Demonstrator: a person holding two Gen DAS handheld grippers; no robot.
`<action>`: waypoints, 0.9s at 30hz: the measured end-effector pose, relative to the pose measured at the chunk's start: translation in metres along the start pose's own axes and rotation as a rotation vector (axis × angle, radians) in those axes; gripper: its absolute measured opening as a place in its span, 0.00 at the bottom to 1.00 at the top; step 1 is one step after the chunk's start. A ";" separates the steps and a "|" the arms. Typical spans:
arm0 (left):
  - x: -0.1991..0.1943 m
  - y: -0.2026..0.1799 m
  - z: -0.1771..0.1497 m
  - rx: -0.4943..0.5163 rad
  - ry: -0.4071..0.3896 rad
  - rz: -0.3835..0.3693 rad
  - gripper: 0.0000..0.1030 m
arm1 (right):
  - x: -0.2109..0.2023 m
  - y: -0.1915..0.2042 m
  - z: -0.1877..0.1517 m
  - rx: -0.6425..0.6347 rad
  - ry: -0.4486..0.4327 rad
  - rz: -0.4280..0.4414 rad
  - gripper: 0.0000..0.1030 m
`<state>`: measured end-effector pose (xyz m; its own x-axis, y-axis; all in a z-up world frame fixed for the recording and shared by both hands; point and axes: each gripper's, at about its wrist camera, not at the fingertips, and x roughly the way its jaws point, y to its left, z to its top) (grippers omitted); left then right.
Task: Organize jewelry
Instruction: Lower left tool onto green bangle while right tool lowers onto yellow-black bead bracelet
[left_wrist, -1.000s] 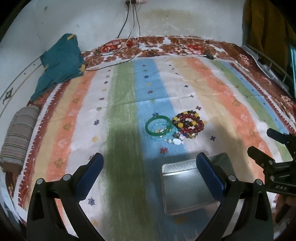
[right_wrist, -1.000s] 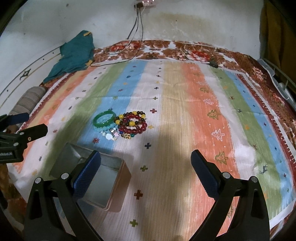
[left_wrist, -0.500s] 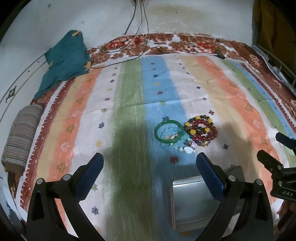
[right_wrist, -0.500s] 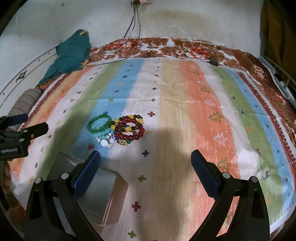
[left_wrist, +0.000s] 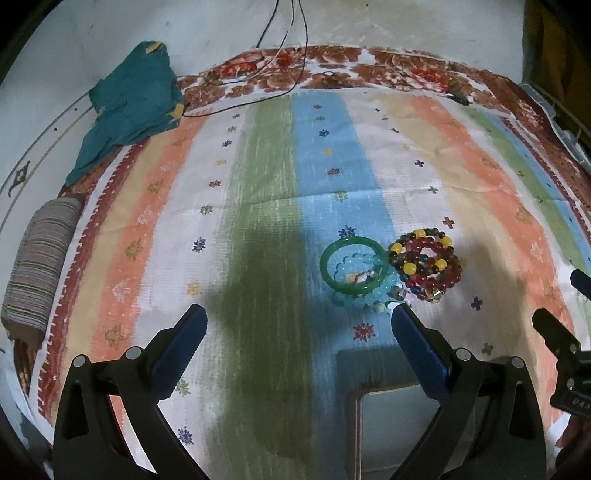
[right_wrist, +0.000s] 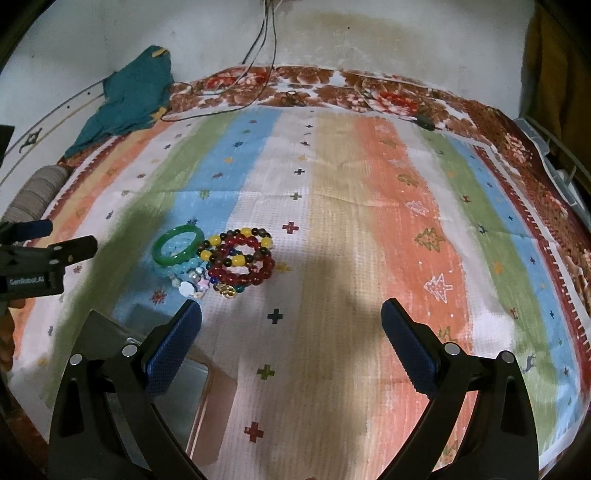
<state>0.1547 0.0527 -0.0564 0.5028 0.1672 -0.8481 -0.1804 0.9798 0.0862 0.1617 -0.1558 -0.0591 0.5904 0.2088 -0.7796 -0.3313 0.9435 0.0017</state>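
Green, smooth and glossy, one bangle (left_wrist: 354, 266) is seen on the blue stripe of the striped cloth (left_wrist: 258, 206), overlapping one pale blue bead bracelet (left_wrist: 364, 295). Touching beside it lies a stack of red and yellow bead bracelets (left_wrist: 426, 264); their number cannot be told. One metal tin (right_wrist: 110, 347) sits nearby. Both the left gripper (left_wrist: 297, 325) and right gripper (right_wrist: 291, 319) are held wide apart, empty.
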 end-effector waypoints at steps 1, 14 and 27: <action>0.002 0.000 0.001 -0.004 0.006 -0.005 0.95 | 0.002 0.000 0.001 -0.002 0.003 0.000 0.96; 0.036 -0.001 0.014 0.003 0.061 -0.018 0.95 | 0.020 0.003 0.011 -0.014 0.037 -0.003 0.96; 0.060 0.007 0.024 -0.023 0.075 -0.026 0.95 | 0.047 -0.003 0.029 0.032 0.055 0.018 0.96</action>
<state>0.2039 0.0718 -0.0943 0.4428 0.1319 -0.8869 -0.1874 0.9809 0.0523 0.2113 -0.1414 -0.0777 0.5427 0.2123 -0.8126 -0.3173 0.9476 0.0357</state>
